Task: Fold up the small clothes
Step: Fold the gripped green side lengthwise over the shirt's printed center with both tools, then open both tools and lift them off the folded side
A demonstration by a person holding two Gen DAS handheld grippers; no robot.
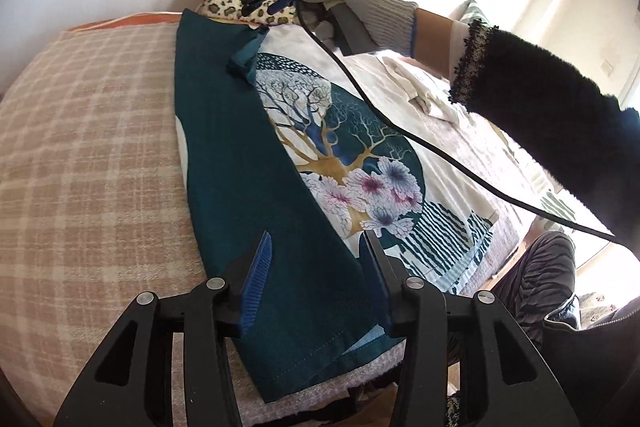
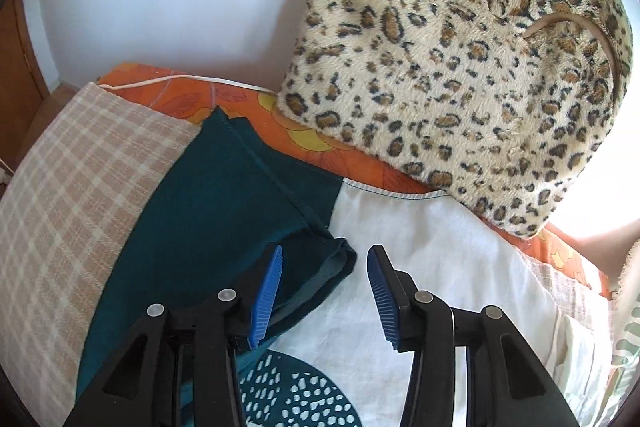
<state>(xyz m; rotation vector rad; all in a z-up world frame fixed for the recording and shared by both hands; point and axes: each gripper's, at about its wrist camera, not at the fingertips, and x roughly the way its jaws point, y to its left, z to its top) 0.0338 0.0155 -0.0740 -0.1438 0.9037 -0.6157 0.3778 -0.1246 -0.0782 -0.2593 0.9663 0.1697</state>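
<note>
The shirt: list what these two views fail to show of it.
- Left wrist view: the shirt's near hem is cut off behind the left gripper and its black fingers.
- Left wrist view: the far edge is covered by a sleeve and a cable.
- Right wrist view: only the shirt's top corner shows; the right gripper and the lower edge hide the rest.

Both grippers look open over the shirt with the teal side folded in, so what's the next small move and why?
Probably shift both across to the unfolded white side. The teal panel already lies flat over the tree print, and the left gripper and right gripper stand open, holding nothing, so the shirt's other edge seems next to fold.
</note>
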